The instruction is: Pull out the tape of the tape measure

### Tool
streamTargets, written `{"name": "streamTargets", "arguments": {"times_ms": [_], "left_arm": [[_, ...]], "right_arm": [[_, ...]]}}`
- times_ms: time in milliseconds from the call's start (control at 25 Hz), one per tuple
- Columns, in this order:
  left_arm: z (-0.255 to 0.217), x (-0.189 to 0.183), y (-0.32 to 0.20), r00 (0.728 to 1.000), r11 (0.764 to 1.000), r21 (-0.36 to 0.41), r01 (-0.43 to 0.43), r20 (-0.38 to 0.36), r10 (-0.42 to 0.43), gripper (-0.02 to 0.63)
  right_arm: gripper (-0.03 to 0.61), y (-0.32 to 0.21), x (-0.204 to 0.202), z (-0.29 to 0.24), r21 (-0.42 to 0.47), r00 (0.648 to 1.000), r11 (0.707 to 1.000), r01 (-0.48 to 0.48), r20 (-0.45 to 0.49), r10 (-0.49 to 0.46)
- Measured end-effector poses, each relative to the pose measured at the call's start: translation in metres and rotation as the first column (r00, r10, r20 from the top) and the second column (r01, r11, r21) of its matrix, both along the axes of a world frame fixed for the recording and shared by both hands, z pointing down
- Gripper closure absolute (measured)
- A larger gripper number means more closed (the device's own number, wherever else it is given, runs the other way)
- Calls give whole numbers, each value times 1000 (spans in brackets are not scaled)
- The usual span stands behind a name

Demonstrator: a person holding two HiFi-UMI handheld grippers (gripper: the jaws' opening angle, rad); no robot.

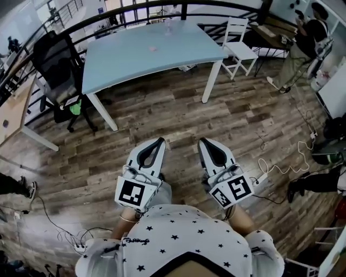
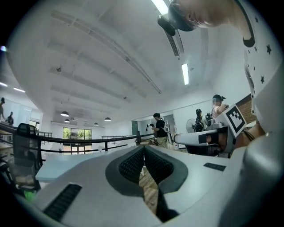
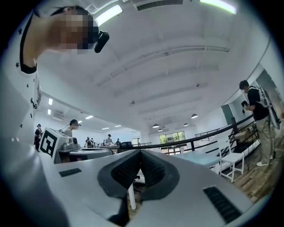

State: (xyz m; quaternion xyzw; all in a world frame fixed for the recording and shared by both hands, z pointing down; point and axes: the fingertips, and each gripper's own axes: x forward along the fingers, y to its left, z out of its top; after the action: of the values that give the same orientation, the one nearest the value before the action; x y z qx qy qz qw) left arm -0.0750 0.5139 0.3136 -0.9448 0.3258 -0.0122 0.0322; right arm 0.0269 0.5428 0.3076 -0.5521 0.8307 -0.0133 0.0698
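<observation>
Close to our chest, our left gripper (image 1: pixel 159 142) and right gripper (image 1: pixel 205 143) hold their fingers pressed shut on nothing, above the wooden floor (image 1: pixel 178 116). We cannot make out a tape measure for sure; a small pale object (image 1: pixel 153 48) lies on the far worktop (image 1: pixel 108 62). If we arrive with the fingers shut, we would likely knock it away.

Open office loft — table (image 1: pixel 141 58), swivel chair (image 1: pixel 55 66), railing (image 1: pixel 184 11).

Under you the floor (image 1: pixel 162 111) is rough-looking, weathered wood planks. The table (image 1: pixel 135 54) has a smooth, faintly glossy pale top. Your left gripper (image 1: pixel 160 140) and right gripper (image 1: pixel 202 142) wear smooth matt white plastic shells with black ribbed pads (image 2: pixel 132 166). Your shirt (image 1: pixel 178 232) is soft cloth.
</observation>
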Motion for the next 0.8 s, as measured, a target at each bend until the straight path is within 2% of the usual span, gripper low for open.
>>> {"name": "streamTargets", "arguments": {"times_ms": [400, 800], "left_arm": [[-10, -16, -126, 998, 999, -8, -54, -39, 53, 584], [0, -58, -218, 998, 999, -35, -18, -59, 16, 584]], "right_arm": [[578, -120, -12, -9, -20, 998, 998, -60, 8, 60], [578, -211, -38, -5, -50, 998, 998, -49, 25, 50]]}}
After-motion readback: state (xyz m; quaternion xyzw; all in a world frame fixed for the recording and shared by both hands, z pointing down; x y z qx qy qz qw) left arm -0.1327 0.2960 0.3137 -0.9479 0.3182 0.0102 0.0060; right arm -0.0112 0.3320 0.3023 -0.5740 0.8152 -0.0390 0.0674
